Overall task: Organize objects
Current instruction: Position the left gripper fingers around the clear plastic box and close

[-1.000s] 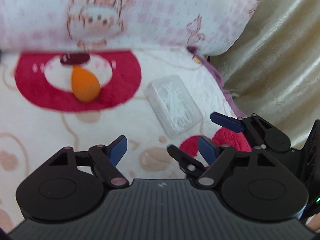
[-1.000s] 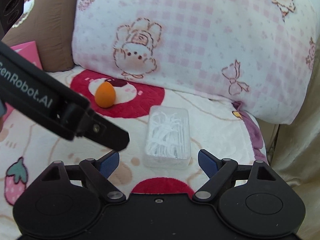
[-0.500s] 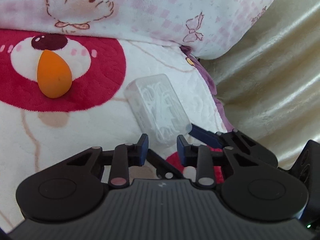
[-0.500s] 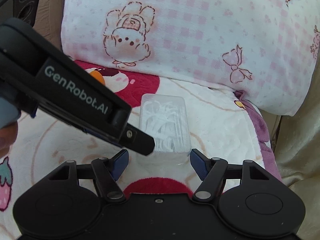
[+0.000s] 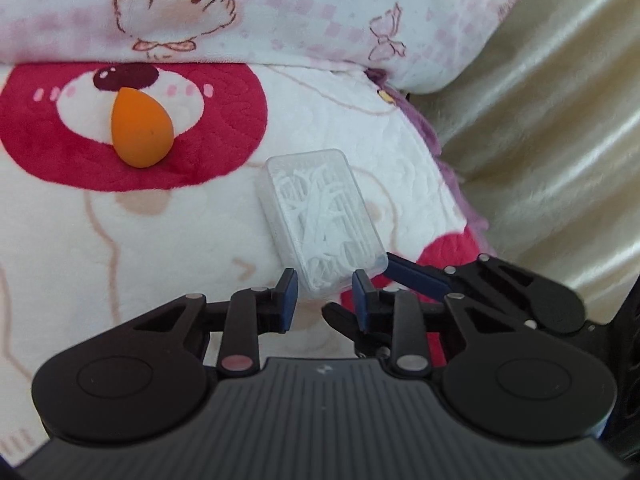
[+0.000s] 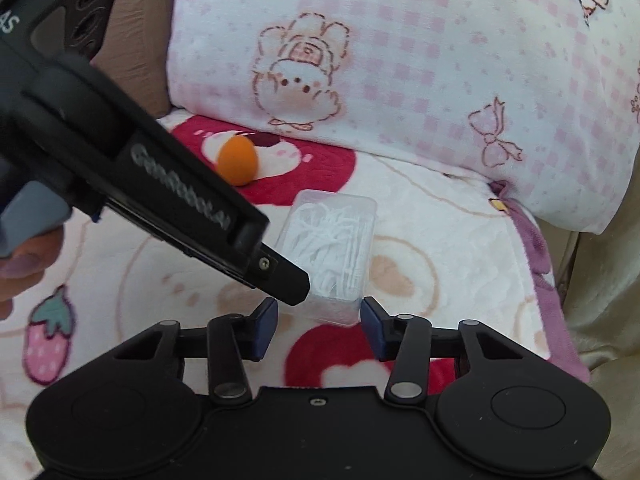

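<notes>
**Inspector:** Begin with the largest items.

**Assistant:** A pink-checked pillow is lying along the back edge of a cartoon-print blanket. Cream fabric is hanging past the blanket's right edge.

**Inspector:** The grippers?

**Assistant:** The left gripper is pointing down at the blanket. Its pads are standing almost together after drawing in, leaving only a narrow gap. One near corner of the clear box is showing at that gap. I cannot tell whether the pads are touching it. The right gripper is standing partly spread, and its jaws have just been closing. The box's near end is lying between its pads, but I am not seeing them press on it. In the left wrist view, one right finger is meeting the box's other near corner.

**Inspector:** Where is the box lying?

**Assistant:** It is lying flat on the blanket near the right edge, in front of the pillow. It is holding white picks.

**Inspector:** Anything smaller?

**Assistant:** An orange sponge is resting on a red patch of the blanket close to the pillow. It is sitting apart from the box, towards the left edge.
</notes>
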`<state>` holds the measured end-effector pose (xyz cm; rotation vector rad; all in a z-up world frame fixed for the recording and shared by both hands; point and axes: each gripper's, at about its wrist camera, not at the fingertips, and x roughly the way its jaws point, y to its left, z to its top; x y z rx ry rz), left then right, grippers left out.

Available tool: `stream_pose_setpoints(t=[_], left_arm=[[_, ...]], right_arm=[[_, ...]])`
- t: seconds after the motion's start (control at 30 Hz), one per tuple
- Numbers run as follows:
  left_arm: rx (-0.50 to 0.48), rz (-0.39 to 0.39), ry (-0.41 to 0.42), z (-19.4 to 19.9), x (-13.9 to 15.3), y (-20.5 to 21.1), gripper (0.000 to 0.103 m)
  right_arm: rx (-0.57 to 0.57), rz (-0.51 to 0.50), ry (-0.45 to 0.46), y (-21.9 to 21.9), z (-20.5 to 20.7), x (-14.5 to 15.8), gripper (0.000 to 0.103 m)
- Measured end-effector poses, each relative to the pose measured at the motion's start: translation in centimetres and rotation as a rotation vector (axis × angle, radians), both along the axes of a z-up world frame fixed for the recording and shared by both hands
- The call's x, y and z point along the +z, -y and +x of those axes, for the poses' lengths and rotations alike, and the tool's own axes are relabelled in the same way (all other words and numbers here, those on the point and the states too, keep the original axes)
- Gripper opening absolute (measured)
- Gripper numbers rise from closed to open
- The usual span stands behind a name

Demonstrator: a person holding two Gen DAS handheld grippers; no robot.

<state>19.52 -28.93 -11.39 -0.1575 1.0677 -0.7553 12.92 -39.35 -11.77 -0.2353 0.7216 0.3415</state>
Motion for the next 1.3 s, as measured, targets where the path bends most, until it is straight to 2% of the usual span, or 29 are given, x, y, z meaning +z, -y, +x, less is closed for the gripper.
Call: stream_pose_setpoints(t=[0.27, 0.37, 0.47, 0.53, 0.6, 0.67, 0.73, 0.8, 0.93, 1.07, 1.1, 1.2, 1.3], left_arm=[[0.009, 0.036, -0.013, -1.7, 1.4, -3.6, 0.028], [0.018, 0.077, 0.013, -1.9, 1.9, -4.3, 0.029], [0.046, 0.042, -0.03, -1.5, 1.8, -5.3, 0.029], [0.08, 0.013, -0.065, -1.3, 1.7, -6.0, 0.029], [0.105, 0.047, -0.02, -1.8, 1.9, -6.5, 0.029], [0.122, 0.096, 0.025, -2.3, 2.1, -6.9, 0.029], [0.128, 0.091, 0.011, -2.4, 1.9, -7.5, 0.031], [0.137, 0.067, -0.024, -2.2, 1.5, -7.9, 0.031], [0.143, 0.084, -0.046, -2.1, 1.1, -7.5, 0.03], [0.143, 0.039, -0.085, -2.4, 1.1, -7.1, 0.03], [0.147, 0.042, -0.092, -2.5, 1.0, -7.0, 0.03], [0.157, 0.053, -0.115, -2.7, 0.4, -6.9, 0.03], [0.176, 0.004, -0.16, -2.5, -0.4, -7.0, 0.031]], right_arm=[[0.108, 0.069, -0.052, -1.5, -3.6, 0.4, 0.051], [0.182, 0.071, -0.058, -2.9, -5.5, 0.7, 0.048], [0.224, 0.081, -0.068, -4.1, -6.2, 0.7, 0.039], [0.252, 0.065, -0.044, -5.1, -6.6, 1.0, 0.038], [0.257, 0.036, -0.016, -5.5, -6.5, 1.4, 0.039], [0.24, 0.008, 0.019, -5.3, -6.1, 1.7, 0.043], [0.23, -0.017, 0.044, -4.5, -5.4, 1.8, 0.049], [0.231, -0.059, 0.027, -3.9, -4.4, 1.5, 0.06], [0.247, -0.162, 0.015, -3.3, -3.3, 1.2, 0.061], [0.281, -0.195, 0.011, -2.6, -2.4, 0.9, 0.084], [0.294, -0.196, 0.008, -2.4, -2.2, 0.8, 0.088], [0.304, -0.149, -0.033, -1.9, -1.2, 0.3, 0.09], [0.305, -0.115, -0.053, -1.6, -0.6, -0.3, 0.092]])
